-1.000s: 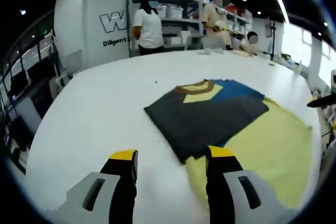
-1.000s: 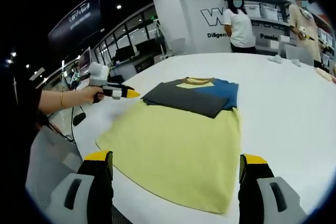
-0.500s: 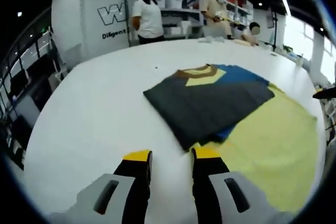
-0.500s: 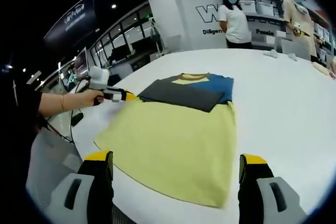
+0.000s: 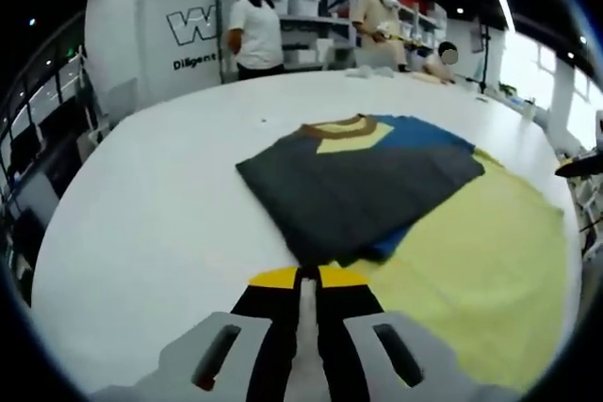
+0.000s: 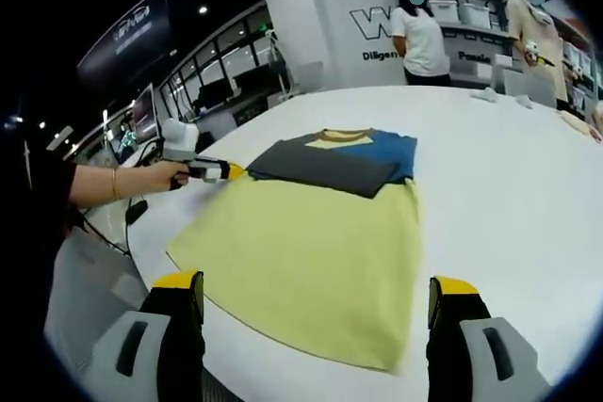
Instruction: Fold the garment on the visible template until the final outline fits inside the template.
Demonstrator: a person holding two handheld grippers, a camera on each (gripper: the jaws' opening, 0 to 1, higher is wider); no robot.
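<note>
A garment lies flat on the white table [image 5: 141,195]. Its dark grey and blue part [image 5: 358,185] has a brown collar at the far end, and a wide yellow area [image 5: 480,261] spreads to the near right. My left gripper [image 5: 308,277] has its jaws together at the near corner of the dark grey part, and seems to pinch that edge. The right gripper view has the same garment [image 6: 330,165] and yellow area [image 6: 311,251], with the left gripper [image 6: 226,170] at the garment's left edge, held by a hand [image 6: 141,178]. My right gripper [image 6: 316,284] stands wide open at the yellow area's near edge, holding nothing.
The round table's edge [image 6: 141,242] curves close on the left in the right gripper view. Several people [image 5: 256,21] stand at the table's far side before shelves [image 5: 311,16], with small items [image 6: 490,96] on the table near them. Bare tabletop [image 6: 509,167] surrounds the garment.
My left gripper's jaws have gone from open to shut while it moved forward to the dark grey part's near corner. The right gripper has stayed open and nearly still.
</note>
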